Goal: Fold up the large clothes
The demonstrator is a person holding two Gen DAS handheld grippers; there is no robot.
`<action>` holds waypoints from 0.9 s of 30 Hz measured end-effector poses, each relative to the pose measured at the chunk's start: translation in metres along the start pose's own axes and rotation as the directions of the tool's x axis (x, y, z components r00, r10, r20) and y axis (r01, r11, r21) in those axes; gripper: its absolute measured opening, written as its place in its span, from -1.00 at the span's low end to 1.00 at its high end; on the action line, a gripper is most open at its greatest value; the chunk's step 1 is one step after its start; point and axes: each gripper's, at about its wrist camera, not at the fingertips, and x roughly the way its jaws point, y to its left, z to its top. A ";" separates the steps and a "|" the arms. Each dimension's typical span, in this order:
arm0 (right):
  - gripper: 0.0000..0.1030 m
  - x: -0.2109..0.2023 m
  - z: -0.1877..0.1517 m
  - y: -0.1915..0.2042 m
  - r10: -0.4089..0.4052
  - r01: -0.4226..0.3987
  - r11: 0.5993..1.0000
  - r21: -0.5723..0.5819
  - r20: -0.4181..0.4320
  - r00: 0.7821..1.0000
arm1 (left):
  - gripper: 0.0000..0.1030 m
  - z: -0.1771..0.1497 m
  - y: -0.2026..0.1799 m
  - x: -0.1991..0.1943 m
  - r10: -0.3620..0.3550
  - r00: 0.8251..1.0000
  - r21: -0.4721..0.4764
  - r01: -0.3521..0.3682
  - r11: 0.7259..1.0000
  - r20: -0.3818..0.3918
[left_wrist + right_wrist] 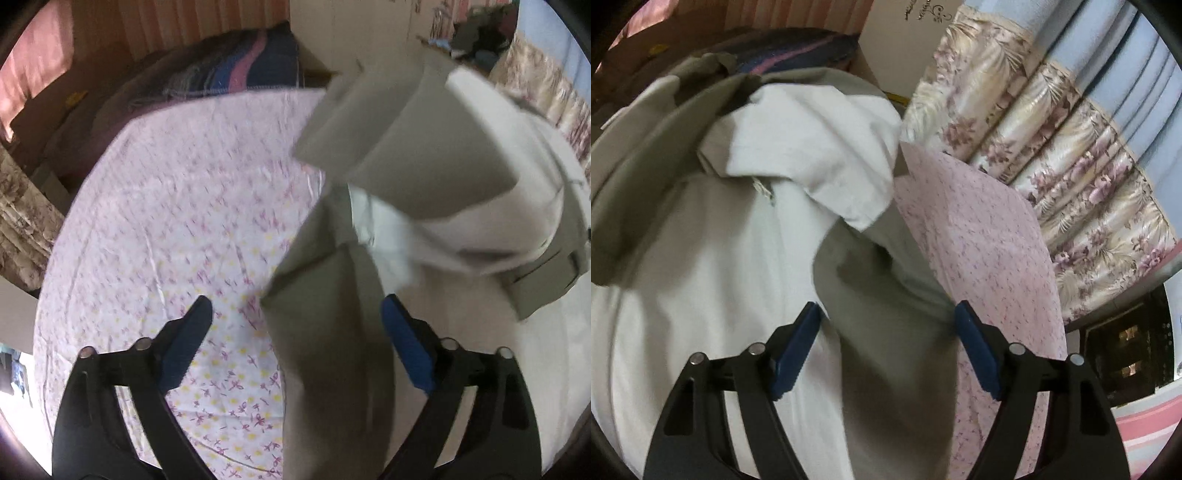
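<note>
The left hand-held gripper [297, 325] and right hand-held gripper [888, 325] stand apart around the grey garment [325, 332] on the bed [166, 221], toward 12 o'clock; closing too shallow may let folds slip.

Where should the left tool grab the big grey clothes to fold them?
Grab the free edge of the grey garment, the long strip lying over the flowery sheet. Come down from above with the left tool straddling it. That edge looks thin and loose, so it would probably pinch easily; the bunched middle looks too thick.
</note>
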 end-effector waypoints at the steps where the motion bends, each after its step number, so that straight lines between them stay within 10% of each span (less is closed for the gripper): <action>1: 0.47 -0.002 -0.002 -0.007 0.009 -0.009 1.000 0.021 0.006 1.000 | 0.60 0.000 -0.002 0.005 -0.007 1.000 0.005 0.007 1.000 -0.017; 8: 0.75 -0.001 -0.035 -0.046 0.094 -0.091 0.982 0.166 -0.011 0.995 | 0.40 -0.002 -0.002 0.007 -0.044 0.999 -0.015 0.044 0.999 -0.017; 10: 0.73 0.009 -0.047 -0.047 0.183 -0.171 0.965 0.201 -0.045 0.982 | 0.03 -0.006 -0.008 0.002 -0.051 0.999 0.001 0.051 0.999 -0.007; 15: -0.73 0.016 -0.057 -0.029 0.361 -0.343 0.913 0.222 -0.045 0.931 | -0.93 -0.014 -0.023 -0.010 -0.032 0.999 0.003 0.032 0.999 0.013; 27: -0.80 -0.089 -0.079 0.000 0.562 -0.579 0.802 0.147 0.146 0.814 | -1.00 -0.059 -0.010 -0.086 -0.067 0.983 -0.086 0.082 0.993 0.174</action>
